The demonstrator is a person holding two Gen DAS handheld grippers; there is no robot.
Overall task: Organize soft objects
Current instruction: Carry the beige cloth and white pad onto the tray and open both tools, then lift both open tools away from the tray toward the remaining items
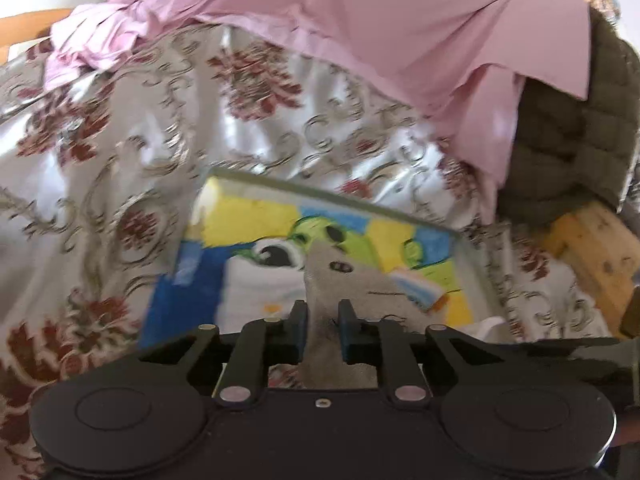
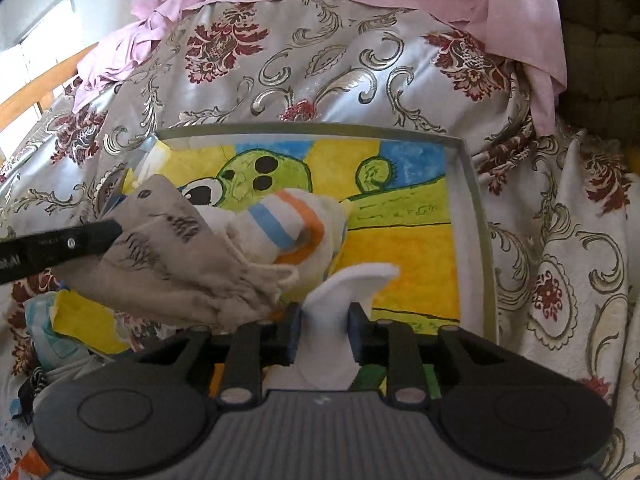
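A shallow tray (image 2: pixel 476 220) with a green cartoon picture on its floor lies on the floral bedspread (image 2: pixel 320 60). My left gripper (image 1: pixel 323 320) holds a grey sock (image 1: pixel 340 280) that narrows between its pads and reaches out over the tray (image 1: pixel 320 192). In the right wrist view the grey sock (image 2: pixel 168 256) drapes from one of that gripper's black fingers (image 2: pixel 60 246) onto a striped sock (image 2: pixel 292 224) in the tray. My right gripper (image 2: pixel 324 320) has a white sock (image 2: pixel 352 284) pinched between its pads, its free end curling over the tray's near edge.
A pink cloth (image 1: pixel 360 40) is heaped along the far side of the bed. An olive quilted blanket (image 1: pixel 580 140) and a wooden frame (image 1: pixel 596 248) stand at the right. Yellow and pale blue scraps (image 2: pixel 60 320) lie left of the tray.
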